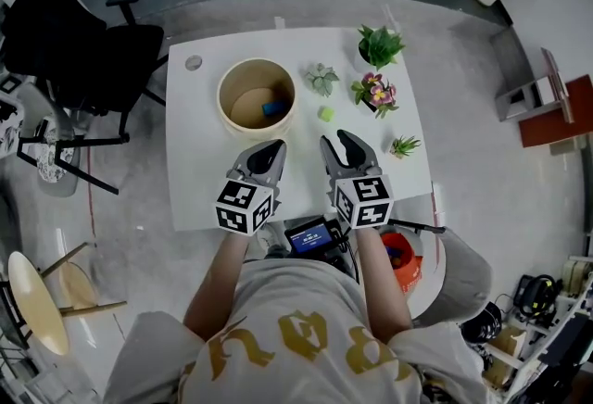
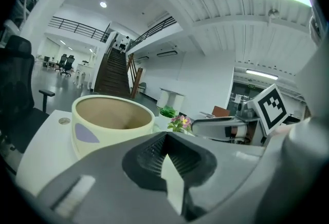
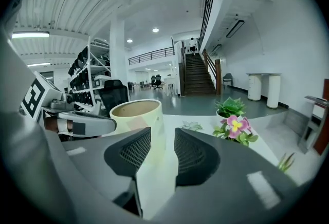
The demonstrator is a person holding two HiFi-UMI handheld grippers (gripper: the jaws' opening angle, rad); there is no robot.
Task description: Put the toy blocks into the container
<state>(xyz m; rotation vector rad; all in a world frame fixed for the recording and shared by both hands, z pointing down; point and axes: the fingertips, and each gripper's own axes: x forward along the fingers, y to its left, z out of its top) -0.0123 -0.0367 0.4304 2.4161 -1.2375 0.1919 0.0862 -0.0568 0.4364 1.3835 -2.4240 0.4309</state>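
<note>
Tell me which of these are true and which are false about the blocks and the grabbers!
A blue block lies inside the container. True.
The green block is in the container too. False: it sits on the table, outside it.
The right gripper holds a block. False: its jaws are apart and empty.
The left gripper is shut with nothing in it. True.
</note>
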